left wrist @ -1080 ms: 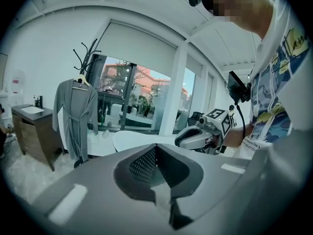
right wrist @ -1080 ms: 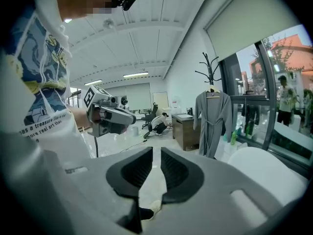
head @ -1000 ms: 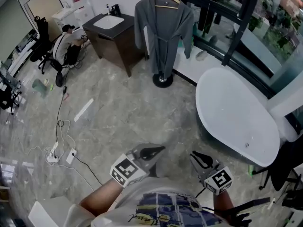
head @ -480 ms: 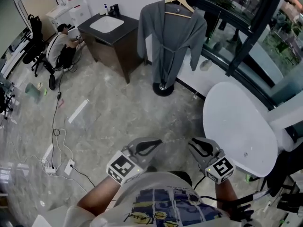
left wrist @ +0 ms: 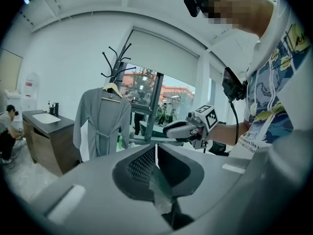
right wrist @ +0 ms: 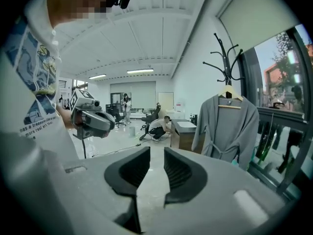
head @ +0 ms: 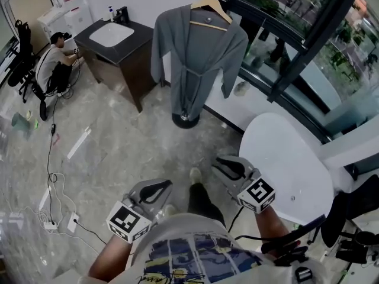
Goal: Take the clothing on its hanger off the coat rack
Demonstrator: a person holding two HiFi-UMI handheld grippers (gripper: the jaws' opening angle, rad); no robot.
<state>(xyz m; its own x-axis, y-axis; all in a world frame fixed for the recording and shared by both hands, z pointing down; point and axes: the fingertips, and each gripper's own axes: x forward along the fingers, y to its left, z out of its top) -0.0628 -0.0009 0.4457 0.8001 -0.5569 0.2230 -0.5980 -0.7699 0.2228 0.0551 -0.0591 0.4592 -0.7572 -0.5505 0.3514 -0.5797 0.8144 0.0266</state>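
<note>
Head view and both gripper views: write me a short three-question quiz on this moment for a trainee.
1. True or false: the grey robe hangs on a wooden hanger on the coat rack.
2. In the head view, what stands left of the robe? A. a vanity with a sink B. a bookshelf C. a bed
3. Is the left tool or the right tool touching the robe?
Key: 1 true. 2 A. 3 Neither; both are close to the person's body, far from the robe.
</note>
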